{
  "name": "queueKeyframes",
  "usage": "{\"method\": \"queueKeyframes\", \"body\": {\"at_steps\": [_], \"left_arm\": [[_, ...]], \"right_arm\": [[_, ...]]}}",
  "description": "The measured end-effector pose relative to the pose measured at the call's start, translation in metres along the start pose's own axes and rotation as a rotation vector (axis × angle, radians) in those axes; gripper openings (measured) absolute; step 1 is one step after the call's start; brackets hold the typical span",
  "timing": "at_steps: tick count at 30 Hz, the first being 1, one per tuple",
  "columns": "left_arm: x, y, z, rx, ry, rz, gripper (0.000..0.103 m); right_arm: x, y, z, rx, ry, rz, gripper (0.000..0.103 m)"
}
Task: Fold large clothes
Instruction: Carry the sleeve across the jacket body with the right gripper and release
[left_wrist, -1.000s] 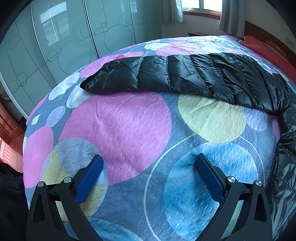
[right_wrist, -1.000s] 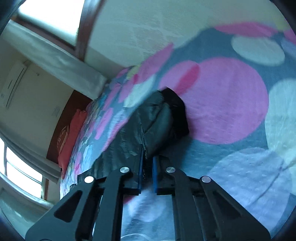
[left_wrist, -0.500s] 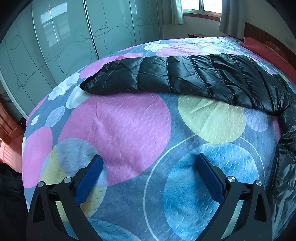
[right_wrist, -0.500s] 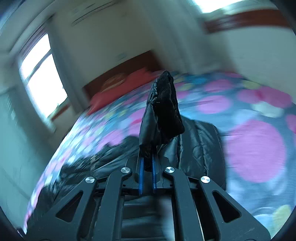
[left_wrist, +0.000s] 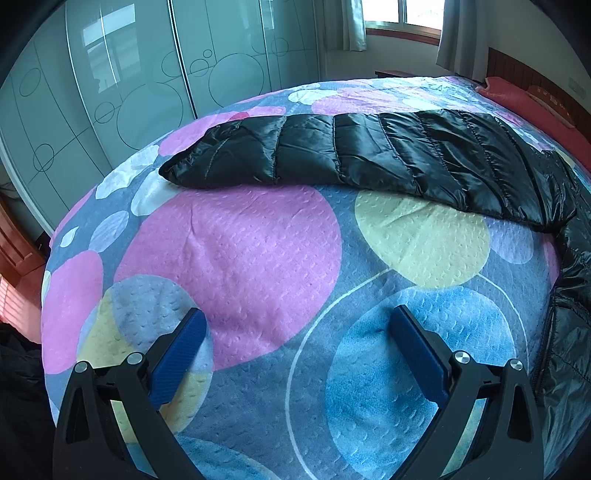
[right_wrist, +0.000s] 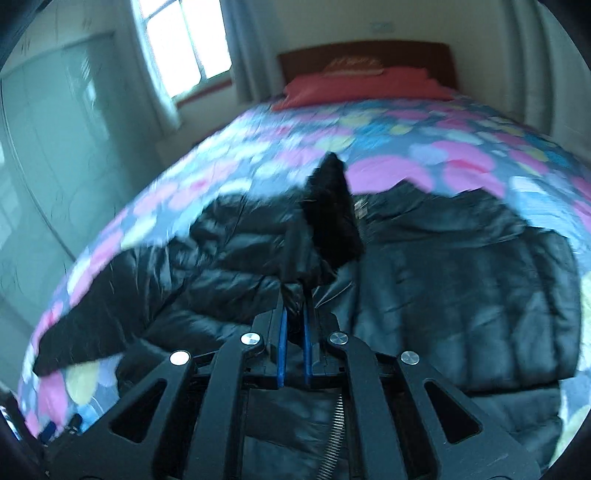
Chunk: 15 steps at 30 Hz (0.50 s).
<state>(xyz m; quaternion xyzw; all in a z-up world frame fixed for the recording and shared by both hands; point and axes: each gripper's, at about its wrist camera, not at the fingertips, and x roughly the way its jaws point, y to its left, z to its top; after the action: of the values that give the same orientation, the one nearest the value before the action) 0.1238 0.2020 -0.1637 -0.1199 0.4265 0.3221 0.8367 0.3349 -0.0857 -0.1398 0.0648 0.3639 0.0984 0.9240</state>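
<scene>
Two grippers are seen: the left gripper (left_wrist: 295, 339) is spread above the bed (left_wrist: 236, 258); the right gripper (right_wrist: 294, 295) is clamped on the jacket (right_wrist: 461, 288), apparently its cuff.

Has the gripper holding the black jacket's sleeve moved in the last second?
Yes. The right gripper, shut on the sleeve, has swung round: the red pillow, earlier at the left edge, now lies straight ahead.

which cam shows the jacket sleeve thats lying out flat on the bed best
The left wrist view. The black puffer jacket's sleeve lies stretched across the bedspread, sharp and unobstructed from cuff to shoulder. In the right wrist view that sleeve is motion-blurred at the left edge, partly behind the right gripper.
</scene>
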Motion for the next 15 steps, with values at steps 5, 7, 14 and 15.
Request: {"method": "queueKeyframes", "body": {"at_steps": [5, 7, 14, 15], "left_arm": [[0.001, 0.000, 0.001, 0.002, -0.001, 0.003, 0.099], [0.000, 0.000, 0.001, 0.003, -0.002, 0.006, 0.099], [0.000, -0.001, 0.001, 0.005, -0.002, 0.008, 0.099], [0.001, -0.001, 0.001, 0.005, -0.002, 0.009, 0.099]], "right_arm": [[0.043, 0.016, -0.006, -0.052, 0.104, 0.004, 0.007], [0.054, 0.021, -0.013, -0.078, 0.150, 0.016, 0.008], [0.026, 0.026, -0.017, -0.086, 0.142, 0.123, 0.051], [0.012, 0.022, -0.016, -0.084, 0.119, 0.139, 0.051]]}}
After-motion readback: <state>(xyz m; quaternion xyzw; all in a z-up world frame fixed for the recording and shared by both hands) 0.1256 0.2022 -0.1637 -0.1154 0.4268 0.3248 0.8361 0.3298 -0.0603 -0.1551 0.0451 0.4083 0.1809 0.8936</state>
